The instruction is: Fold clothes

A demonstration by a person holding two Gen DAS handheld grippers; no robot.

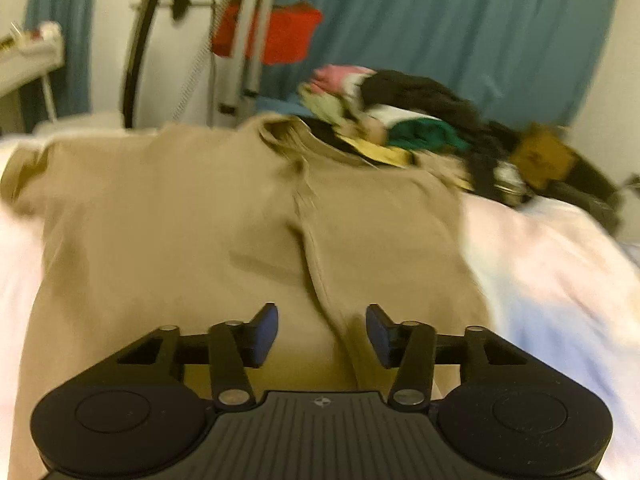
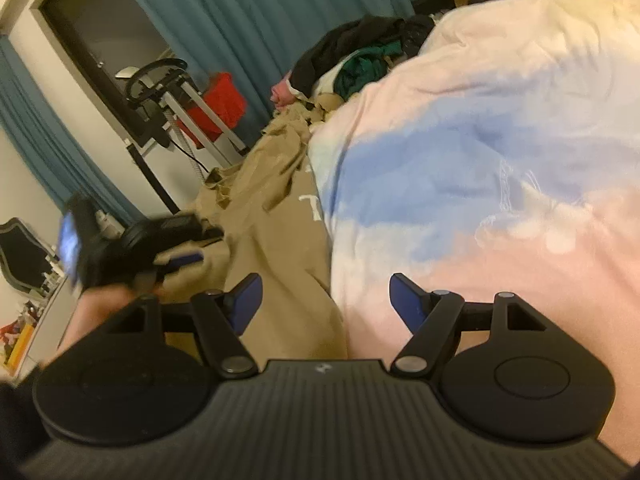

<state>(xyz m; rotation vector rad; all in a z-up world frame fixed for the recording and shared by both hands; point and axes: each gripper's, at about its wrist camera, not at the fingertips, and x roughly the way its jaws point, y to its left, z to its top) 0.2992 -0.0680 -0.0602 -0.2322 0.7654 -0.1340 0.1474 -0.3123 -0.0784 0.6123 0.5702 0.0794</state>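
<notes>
We list one tan long-sleeved top (image 1: 192, 216), spread flat on the pastel pink-and-blue duvet (image 1: 552, 272), collar at the far end, a raised fold ridge running down its middle. Beyond its collar we note a heap of unfolded clothes (image 1: 404, 120): black, green, pink, yellow.
</notes>
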